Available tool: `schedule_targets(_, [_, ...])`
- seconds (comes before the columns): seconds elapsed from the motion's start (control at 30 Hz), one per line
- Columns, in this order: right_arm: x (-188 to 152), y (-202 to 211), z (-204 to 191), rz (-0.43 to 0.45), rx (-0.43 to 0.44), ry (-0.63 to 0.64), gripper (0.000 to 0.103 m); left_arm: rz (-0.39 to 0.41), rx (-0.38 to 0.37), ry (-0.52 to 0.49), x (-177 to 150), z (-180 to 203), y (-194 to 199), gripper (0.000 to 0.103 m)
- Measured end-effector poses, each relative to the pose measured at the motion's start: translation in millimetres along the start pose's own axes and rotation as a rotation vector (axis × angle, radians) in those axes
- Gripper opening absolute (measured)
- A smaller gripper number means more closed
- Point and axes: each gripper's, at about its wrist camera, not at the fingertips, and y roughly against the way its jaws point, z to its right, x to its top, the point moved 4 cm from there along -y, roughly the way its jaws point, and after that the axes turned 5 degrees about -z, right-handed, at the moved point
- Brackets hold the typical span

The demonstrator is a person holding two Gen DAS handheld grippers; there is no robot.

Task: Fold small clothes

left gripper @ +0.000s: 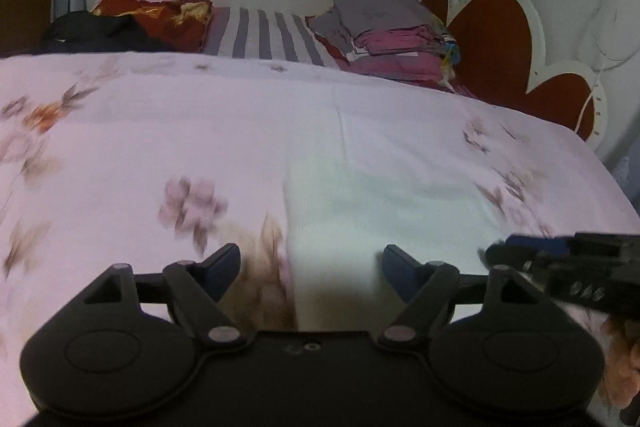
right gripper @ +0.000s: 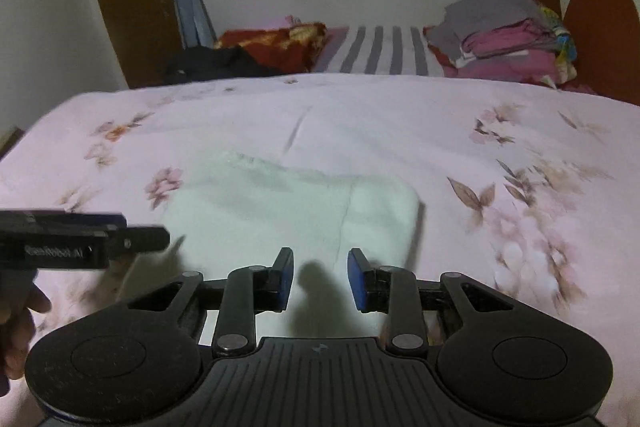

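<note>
A small white garment (left gripper: 380, 203) lies flat on the pink flowered bed cover (left gripper: 200, 115), partly folded, with a fold line running down its right part (right gripper: 280, 211). My left gripper (left gripper: 311, 255) hovers over its left edge, jaws wide apart and empty. My right gripper (right gripper: 320, 259) hangs above the garment's near edge, its blue pads (right gripper: 286, 279) a short gap apart with nothing between them. In each wrist view the other gripper shows side-on: the right gripper (left gripper: 496, 251) at the right edge, the left gripper (right gripper: 140, 239) at the left edge.
A stack of folded clothes (right gripper: 508, 35) sits at the back right by the red headboard (left gripper: 492, 27). A black garment (right gripper: 216, 63) and a red patterned pillow (right gripper: 280, 43) lie at the back left. A person's hand (right gripper: 20, 327) holds the left gripper.
</note>
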Motion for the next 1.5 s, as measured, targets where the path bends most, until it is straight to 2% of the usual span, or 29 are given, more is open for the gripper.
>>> schedule_targets(0.1, [16, -33, 12, -0.079, -0.052, -0.005, 0.031, -0.071, 0.035, -0.017, 20, -8, -42, 0.077])
schedule_targets(0.13, [21, -46, 18, -0.091, -0.076, -0.007, 0.031, -0.076, 0.025, -0.006, 23, -12, -51, 0.078])
schedule_targets(0.2, [32, -55, 25, -0.092, -0.067, -0.026, 0.031, -0.092, 0.016, 0.024, 25, -19, -61, 0.079])
schedule_targets(0.3, [28, -52, 31, -0.107, -0.046, -0.018, 0.031, -0.066, -0.019, 0.046, 19, -24, -40, 0.072])
schedule_targets(0.33, [26, -42, 34, -0.099, -0.042, -0.027, 0.031, -0.034, -0.045, 0.055, 15, -24, -25, 0.077])
schedule_targets(0.37, [22, -30, 39, -0.079, -0.044, -0.048, 0.031, -0.010, -0.068, 0.069, 7, -24, -13, 0.085])
schedule_targets(0.4, [17, -18, 45, -0.056, -0.039, -0.085, 0.036, -0.019, -0.085, 0.076, -3, -22, -4, 0.086])
schedule_targets(0.47, [0, -1, 56, -0.070, 0.040, -0.187, 0.053, -0.041, -0.097, 0.072, -22, -16, 8, 0.086])
schedule_targets(0.57, [-18, 12, 61, -0.086, 0.110, -0.274, 0.053, -0.087, -0.124, 0.079, -44, -7, 12, 0.080])
schedule_targets(0.67, [-32, 16, 68, -0.111, 0.228, -0.397, 0.053, -0.104, -0.130, 0.105, -53, -9, 12, 0.079])
schedule_targets(0.73, [-42, 11, 73, -0.145, 0.292, -0.464, 0.054, -0.122, -0.146, 0.142, -53, -15, 10, 0.079])
schedule_targets(0.77, [-44, 7, 74, -0.163, 0.294, -0.476, 0.054, -0.132, -0.150, 0.150, -54, -16, 9, 0.079])
schedule_targets(0.9, [-51, 4, 83, -0.149, 0.375, -0.555, 0.062, -0.148, -0.136, 0.141, -46, -12, 5, 0.074])
schedule_targets(1.0, [-42, 0, 77, -0.170, 0.405, -0.503, 0.062, -0.154, -0.121, 0.140, -41, -6, 2, 0.070])
schedule_targets(1.07, [-38, -1, 74, -0.169, 0.394, -0.452, 0.062, -0.154, -0.115, 0.136, -39, -3, 1, 0.067])
schedule_targets(1.13, [-37, 0, 75, -0.178, 0.401, -0.459, 0.062, -0.155, -0.118, 0.135, -38, -1, 1, 0.064])
schedule_targets(1.33, [-36, 1, 74, -0.173, 0.390, -0.398, 0.061, -0.158, -0.129, 0.142, -38, 2, -4, 0.063])
schedule_targets(1.5, [-32, -4, 67, -0.177, 0.358, -0.358, 0.052, -0.180, -0.150, 0.169, -32, 4, -12, 0.063])
